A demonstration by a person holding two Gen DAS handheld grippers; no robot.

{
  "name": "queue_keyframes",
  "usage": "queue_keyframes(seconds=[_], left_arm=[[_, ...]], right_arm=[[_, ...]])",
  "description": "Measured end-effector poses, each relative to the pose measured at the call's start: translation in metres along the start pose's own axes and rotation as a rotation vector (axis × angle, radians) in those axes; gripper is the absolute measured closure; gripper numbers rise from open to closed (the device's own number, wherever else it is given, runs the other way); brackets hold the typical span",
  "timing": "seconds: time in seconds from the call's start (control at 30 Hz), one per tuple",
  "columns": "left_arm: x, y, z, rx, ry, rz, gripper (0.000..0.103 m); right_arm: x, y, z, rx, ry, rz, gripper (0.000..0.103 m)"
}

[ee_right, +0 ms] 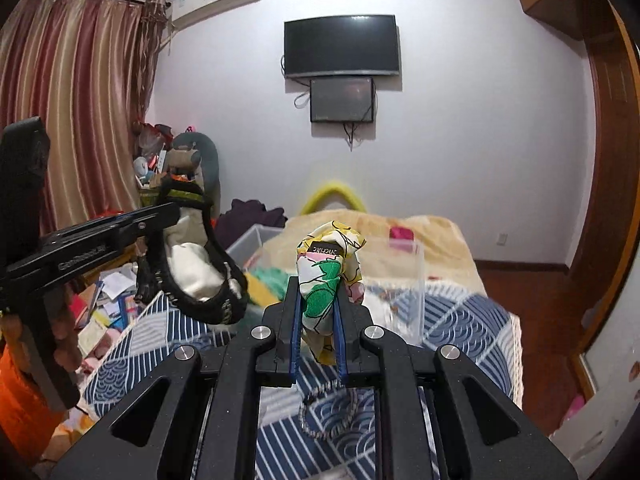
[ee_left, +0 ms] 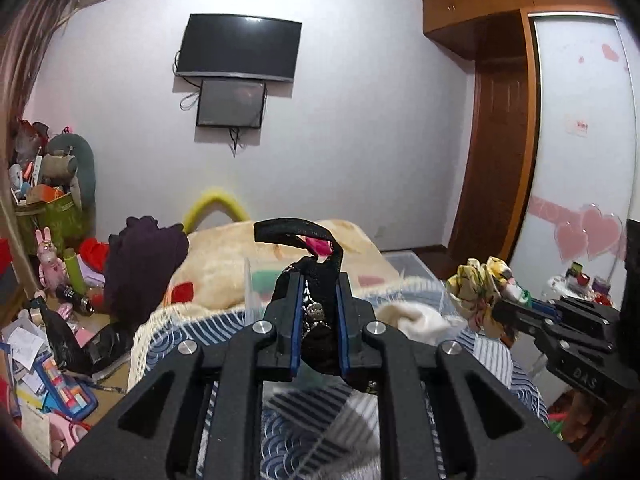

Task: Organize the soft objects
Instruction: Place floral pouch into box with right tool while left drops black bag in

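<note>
My left gripper [ee_left: 318, 280] is shut on a black lace garment [ee_left: 316, 312] with a curling strap, held above the bed. It also shows at the left of the right wrist view [ee_right: 172, 210], where the black garment [ee_right: 200, 276] hangs with a cream lining. My right gripper [ee_right: 318, 284] is shut on a yellow, green and white floral cloth [ee_right: 326, 268] with a black label. That cloth [ee_left: 480, 284] and the right gripper [ee_left: 498, 310] show at the right of the left wrist view.
A bed with a blue-and-white patterned cover [ee_right: 460, 320] and a cream blanket [ee_left: 224, 264] lies ahead. A clear plastic box [ee_right: 404, 280] stands on it. A braided hair tie [ee_right: 326, 412] lies below my right gripper. Clutter [ee_left: 48, 340] fills the left floor.
</note>
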State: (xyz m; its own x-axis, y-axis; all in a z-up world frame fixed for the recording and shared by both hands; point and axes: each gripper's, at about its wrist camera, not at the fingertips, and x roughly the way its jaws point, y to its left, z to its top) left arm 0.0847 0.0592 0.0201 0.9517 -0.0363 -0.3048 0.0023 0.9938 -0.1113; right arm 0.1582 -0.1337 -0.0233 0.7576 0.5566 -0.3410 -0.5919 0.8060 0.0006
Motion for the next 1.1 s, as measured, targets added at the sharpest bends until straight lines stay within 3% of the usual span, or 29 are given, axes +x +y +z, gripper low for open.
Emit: queue_keyframes(seconds=[0.2, 0.43, 0.7, 1.1], left_arm=[[0.022, 0.005, 0.011, 0.009, -0.009, 0.035, 0.089], [0.053, 0.010, 0.012, -0.040, 0.003, 0.011, 0.089], [0.101, 0.017, -0.002, -0.081, 0.087, 0.020, 0.089], [0.121, 0.025, -0.026, -0.074, 0.194, 0.017, 0.089]], right_arm=[[0.019, 0.006, 0.013, -0.031, -0.014, -0.003, 0.091], [0.052, 0.009, 0.015, -0.054, 0.023, -0.030, 0.091], [0.082, 0.009, 0.012, -0.058, 0.079, -0.016, 0.091], [0.112, -0.006, -0.013, 0.002, 0.224, 0.017, 0.091]])
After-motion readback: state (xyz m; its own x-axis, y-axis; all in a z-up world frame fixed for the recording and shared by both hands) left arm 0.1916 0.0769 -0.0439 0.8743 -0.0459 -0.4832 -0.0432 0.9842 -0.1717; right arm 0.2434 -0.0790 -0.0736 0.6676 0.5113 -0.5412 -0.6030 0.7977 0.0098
